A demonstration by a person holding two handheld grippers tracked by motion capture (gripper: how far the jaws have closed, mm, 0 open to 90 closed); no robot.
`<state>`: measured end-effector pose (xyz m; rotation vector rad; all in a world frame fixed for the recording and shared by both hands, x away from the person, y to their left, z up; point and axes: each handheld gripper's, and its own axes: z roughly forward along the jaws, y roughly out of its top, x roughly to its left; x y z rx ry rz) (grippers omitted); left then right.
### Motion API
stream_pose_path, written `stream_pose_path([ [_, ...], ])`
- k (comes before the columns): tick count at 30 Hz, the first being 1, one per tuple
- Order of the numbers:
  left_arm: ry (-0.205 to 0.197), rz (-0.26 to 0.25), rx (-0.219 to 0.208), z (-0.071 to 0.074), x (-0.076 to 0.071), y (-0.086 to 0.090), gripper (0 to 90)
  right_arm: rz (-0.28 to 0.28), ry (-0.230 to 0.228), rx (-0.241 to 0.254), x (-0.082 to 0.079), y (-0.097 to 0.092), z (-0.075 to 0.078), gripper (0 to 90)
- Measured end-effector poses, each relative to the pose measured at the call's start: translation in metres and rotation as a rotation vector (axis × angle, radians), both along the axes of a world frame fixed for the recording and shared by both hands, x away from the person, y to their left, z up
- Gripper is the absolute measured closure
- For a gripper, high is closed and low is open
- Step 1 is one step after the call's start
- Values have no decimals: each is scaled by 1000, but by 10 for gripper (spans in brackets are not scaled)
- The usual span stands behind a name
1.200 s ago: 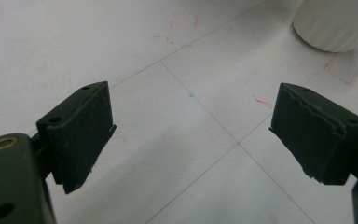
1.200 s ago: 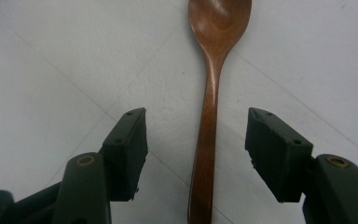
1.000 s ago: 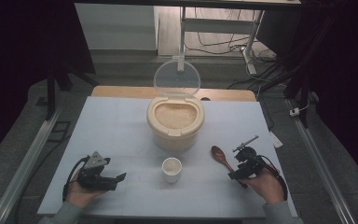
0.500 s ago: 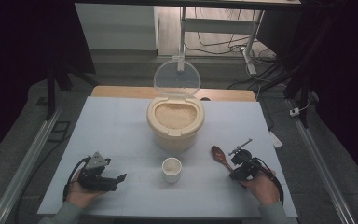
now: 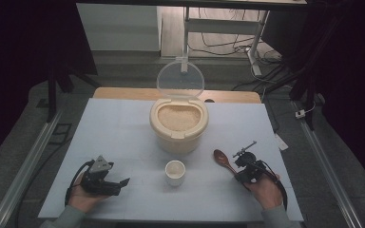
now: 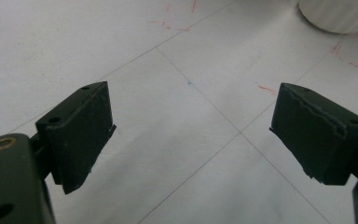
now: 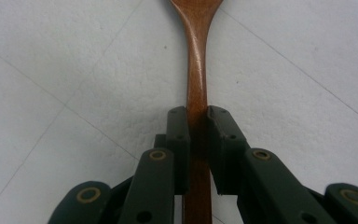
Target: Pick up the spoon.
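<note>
Right tongs (image 7: 196, 116) just closed, pinched on the wooden spoon (image 7: 196, 70) handle; left tongs (image 6: 191, 135) wide, empty.

Rice bin (image 5: 178, 124), small cup (image 5: 175, 171)

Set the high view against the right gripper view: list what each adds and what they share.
The high view alone: the open rice container with its clear lid raised, the small white cup in front of it, the left gripper with jaws apart, and the spoon's bowl.
The right gripper view alone: the pads pressed on both sides of the handle, having just been closing.
Both: the wooden spoon lying on the white table, held by the right gripper.
</note>
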<state>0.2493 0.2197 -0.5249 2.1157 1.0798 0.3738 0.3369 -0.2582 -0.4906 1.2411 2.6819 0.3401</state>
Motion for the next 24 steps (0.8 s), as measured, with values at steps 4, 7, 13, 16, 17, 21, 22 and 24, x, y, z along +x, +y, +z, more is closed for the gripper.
stream_pose_path([
  [4, 1, 3, 5, -1, 0, 0, 125, 2, -2, 25, 0, -4, 0, 791],
  [7, 3, 2, 2, -1, 0, 1, 125, 2, -9, 37, 0, -6, 4, 791],
  [13, 2, 3, 7, -1, 0, 1, 125, 23, -40, 79, -3, -10, 15, 791],
  [16, 1, 1, 4, -1, 0, 1, 125, 39, -54, 105, -5, -12, 22, 792],
  [17, 1, 1, 5, -1, 1, 1, 125, 47, -60, 117, -6, -12, 25, 791],
  [21, 1, 2, 4, -1, 1, 1, 125, 88, -84, 162, -11, -12, 37, 791],
  [22, 0, 3, 4, -1, 1, 1, 125, 104, -85, 169, -13, -11, 40, 791],
  [24, 0, 2, 5, -1, 1, 1, 125, 133, -94, 182, -16, -9, 44, 791],
])
